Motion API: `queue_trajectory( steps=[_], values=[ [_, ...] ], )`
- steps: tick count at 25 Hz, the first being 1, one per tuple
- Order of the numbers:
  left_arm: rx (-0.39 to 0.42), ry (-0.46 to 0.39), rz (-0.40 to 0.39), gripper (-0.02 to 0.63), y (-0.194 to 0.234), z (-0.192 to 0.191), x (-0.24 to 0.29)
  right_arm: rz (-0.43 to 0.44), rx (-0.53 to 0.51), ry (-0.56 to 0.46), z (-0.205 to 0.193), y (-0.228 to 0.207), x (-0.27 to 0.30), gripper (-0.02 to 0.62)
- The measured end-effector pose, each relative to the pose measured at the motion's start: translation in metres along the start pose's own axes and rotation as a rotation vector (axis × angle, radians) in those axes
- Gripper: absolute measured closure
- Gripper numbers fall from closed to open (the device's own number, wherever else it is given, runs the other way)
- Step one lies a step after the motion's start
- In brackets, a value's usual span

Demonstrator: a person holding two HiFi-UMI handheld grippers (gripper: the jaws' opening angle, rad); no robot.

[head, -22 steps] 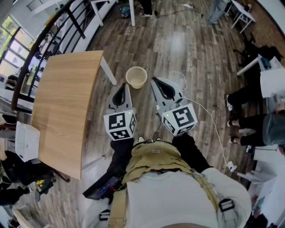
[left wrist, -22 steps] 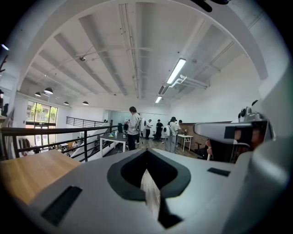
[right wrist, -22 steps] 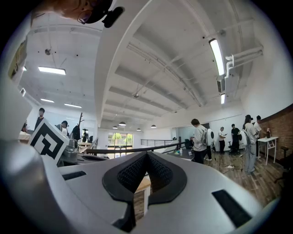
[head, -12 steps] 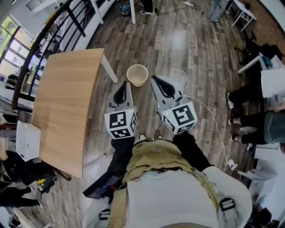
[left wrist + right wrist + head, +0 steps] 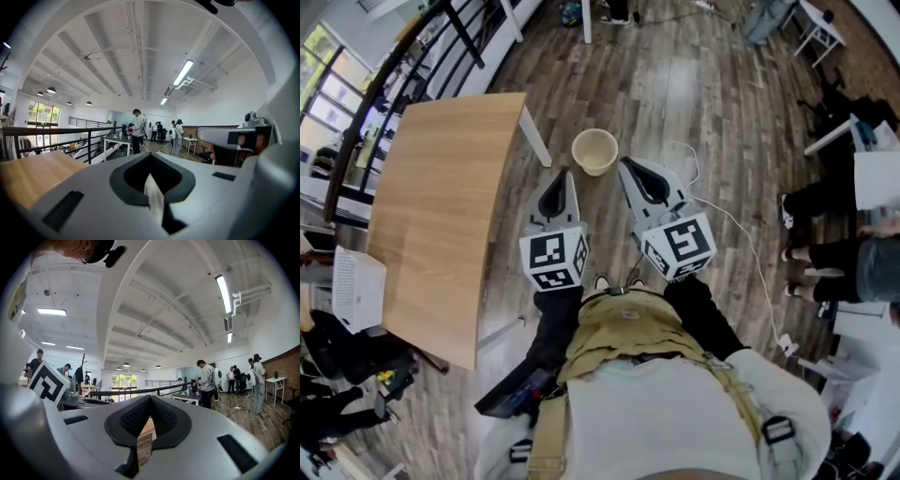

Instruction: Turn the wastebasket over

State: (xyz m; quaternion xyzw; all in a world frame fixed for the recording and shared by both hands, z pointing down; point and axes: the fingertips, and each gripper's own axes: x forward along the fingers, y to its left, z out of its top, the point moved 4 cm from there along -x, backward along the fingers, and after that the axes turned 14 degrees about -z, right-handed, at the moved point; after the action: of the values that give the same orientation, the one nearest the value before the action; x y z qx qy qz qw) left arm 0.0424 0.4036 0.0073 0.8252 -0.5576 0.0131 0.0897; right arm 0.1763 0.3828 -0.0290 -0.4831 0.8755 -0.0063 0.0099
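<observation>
The wastebasket, a small cream round bin, stands upright on the wood floor with its mouth facing up and nothing visible inside. It shows only in the head view. My left gripper is held just short of it on the near left, jaws shut with nothing between them. My right gripper is level with the basket's near right side, also shut and empty, a small gap away. In the left gripper view the left gripper points level across the room. The right gripper does the same in its own view.
A wooden table stands left of the basket, one white leg near it. A white cable runs across the floor at right, near seated people's legs. A black railing lies beyond the table. People stand by a far desk.
The basket and table sit slightly higher in the head view, as the view has shifted. Both grippers keep their places and stay shut.
</observation>
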Motion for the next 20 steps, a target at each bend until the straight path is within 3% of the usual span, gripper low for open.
queue_trajectory(
  steps=[15,20],
  values=[
    [-0.036,0.007,-0.054,0.604,0.035,-0.018,-0.028,0.011,-0.025,0.036,-0.022,0.052,0.009,0.574],
    [-0.061,0.005,-0.066,0.604,0.039,-0.023,-0.025,0.016,-0.023,0.057,-0.029,0.05,0.015,0.574]
  ],
)
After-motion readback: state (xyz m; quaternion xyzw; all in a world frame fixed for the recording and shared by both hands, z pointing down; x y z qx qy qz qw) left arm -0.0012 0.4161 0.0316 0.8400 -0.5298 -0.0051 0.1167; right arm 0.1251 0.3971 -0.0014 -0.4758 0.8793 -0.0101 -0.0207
